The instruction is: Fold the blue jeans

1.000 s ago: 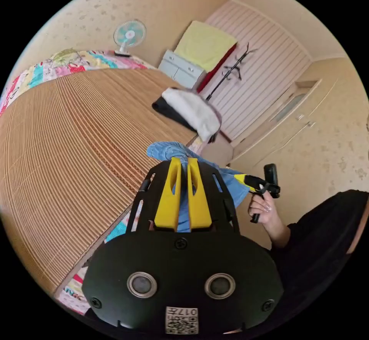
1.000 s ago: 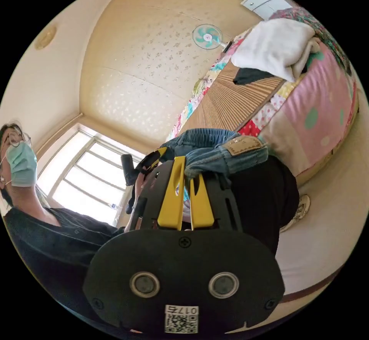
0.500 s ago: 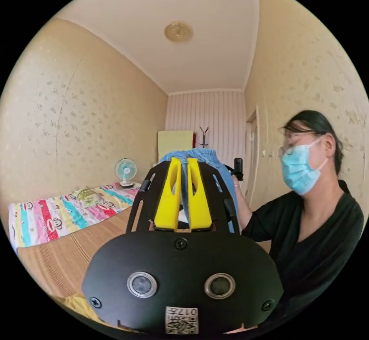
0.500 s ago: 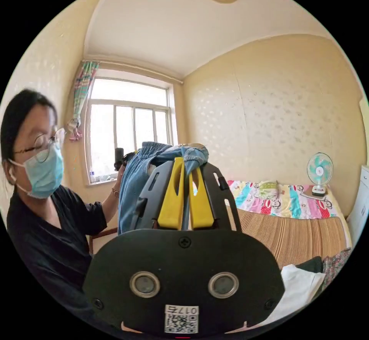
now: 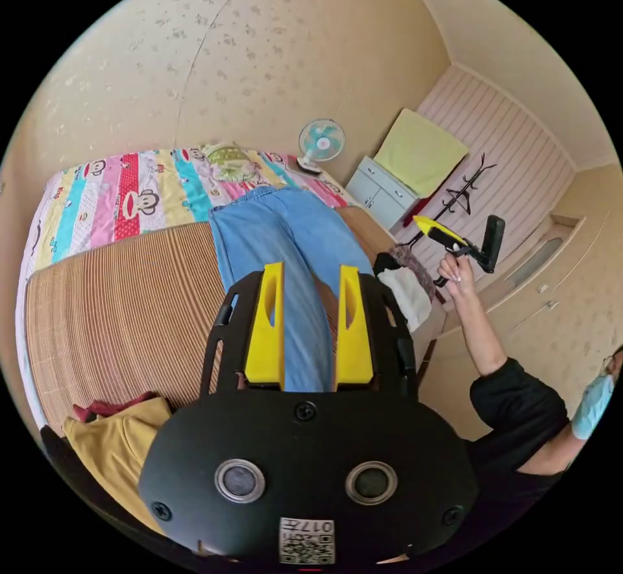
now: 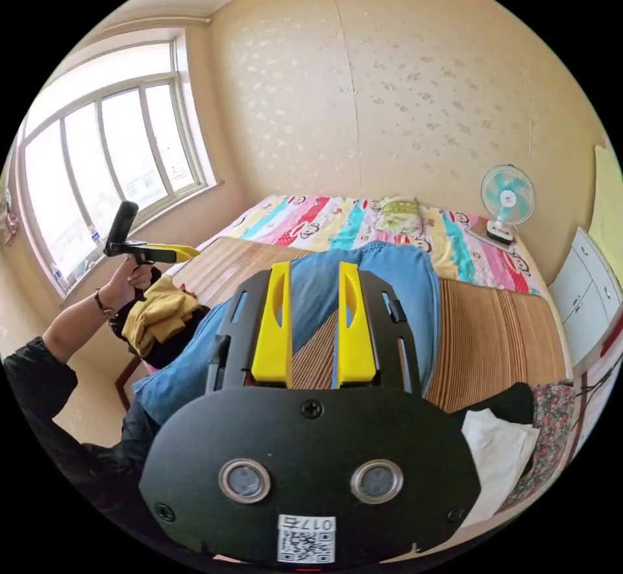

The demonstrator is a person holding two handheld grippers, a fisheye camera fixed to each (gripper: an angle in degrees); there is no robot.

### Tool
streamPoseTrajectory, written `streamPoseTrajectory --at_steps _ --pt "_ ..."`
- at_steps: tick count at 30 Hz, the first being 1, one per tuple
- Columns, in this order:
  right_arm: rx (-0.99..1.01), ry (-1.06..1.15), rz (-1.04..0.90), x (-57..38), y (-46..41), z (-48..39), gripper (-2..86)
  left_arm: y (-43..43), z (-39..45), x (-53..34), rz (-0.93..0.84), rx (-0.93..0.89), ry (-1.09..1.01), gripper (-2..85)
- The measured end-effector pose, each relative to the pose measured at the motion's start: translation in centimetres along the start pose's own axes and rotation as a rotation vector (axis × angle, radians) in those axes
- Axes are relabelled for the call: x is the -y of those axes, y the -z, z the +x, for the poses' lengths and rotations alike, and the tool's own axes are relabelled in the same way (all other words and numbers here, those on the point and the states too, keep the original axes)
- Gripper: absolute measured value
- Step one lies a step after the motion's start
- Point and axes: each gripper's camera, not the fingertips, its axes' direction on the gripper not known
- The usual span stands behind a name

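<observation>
Denim lies spread on a bed's woven mat (image 5: 117, 314) as a person readies a fold: the jeans (image 5: 285, 237) stretch from the mat's near edge toward the cartoon-print sheet (image 5: 123, 194) at its far end, legs side by side. Laid flat and long like this, the pair looks set out so both ends can be reached.

Both tools are off the cloth. The left gripper (image 5: 310, 324) hovers above the jeans with its yellow jaws parted and nothing between them; the right gripper (image 6: 313, 324) is likewise agape and empty. In the right gripper view the left tool is held high beside the mat, over a yellow garment (image 6: 156, 314). The raised hands suggest a pause to pick the next grip.

The jeans are pale blue, soft and loose-cut, with gentle ripples rather than hard creases. A white cloth (image 6: 500, 451) sits at the mat's corner.
</observation>
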Motion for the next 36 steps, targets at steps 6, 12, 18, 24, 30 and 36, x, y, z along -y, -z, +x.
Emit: streamPoseTrajectory --at_steps 6,12,18,24,30,36 --pt "0.301 -0.179 -0.317 -19.1 -14.3 -2.4 11.9 -11.5 -1.2 -18.8 -0.115 -0.020 0.137 12.6" --pt "0.410 -0.266 -0.314 -29.2 -17.5 -9.7 12.3 -7.2 -0.5 -30.1 0.113 0.188 0.390 12.6" --pt "0.322 -0.232 -0.370 -32.1 -20.0 -14.4 5.6 -10.2 2.6 -33.3 -0.046 0.345 0.355 7.2" --pt "0.528 -0.044 -0.447 -33.1 -16.7 -14.4 2.5 -9.1 7.0 -37.1 -0.160 0.273 0.388 1.4" --pt "0.057 -0.319 -0.250 -36.3 -7.9 -6.8 7.8 -5.6 8.7 -43.0 -0.035 0.200 0.512 6.1" --pt "-0.183 -0.350 -0.418 -37.8 -9.8 -2.3 8.9 -4.5 9.2 -42.2 0.002 0.171 0.495 7.9"
